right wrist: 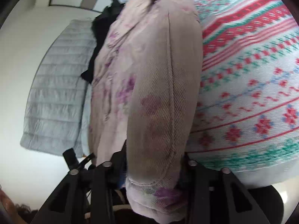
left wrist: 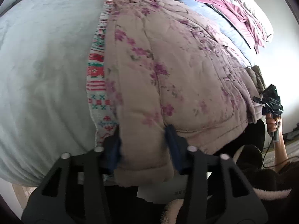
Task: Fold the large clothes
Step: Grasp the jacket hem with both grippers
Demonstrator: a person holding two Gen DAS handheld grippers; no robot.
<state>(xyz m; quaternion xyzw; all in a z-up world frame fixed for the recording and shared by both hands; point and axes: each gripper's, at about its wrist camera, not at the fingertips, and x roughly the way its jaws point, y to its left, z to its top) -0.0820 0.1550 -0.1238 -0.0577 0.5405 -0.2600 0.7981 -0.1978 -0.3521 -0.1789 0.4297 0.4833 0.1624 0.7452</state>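
1. Padded cloth, dusty pink with purple flowers, fills both views: it is a quilted jacket that lies on the bed.
2. We see under the jacket a knitted sweater with red, green and blue patterns on white; its edge shows along the jacket's left side in the left view.
3. Our left tool pinches the lower hem of the jacket; both blue pads press into the thick cloth from the two sides.
4. Our right tool pinches another thick fold of the same jacket, which passes between its black fingers; the pads themselves are mostly hidden by the cloth.
5. In the left view we see the right tool far at the right end of the jacket, with the hand on its handle.
6. Beyond the jacket lie other clothes: a pink and white garment and a pale blue one just beside it.
7. In the right view a grey-blue puffer jacket lies at the left, and a dark garment sits between it and the flowered jacket.
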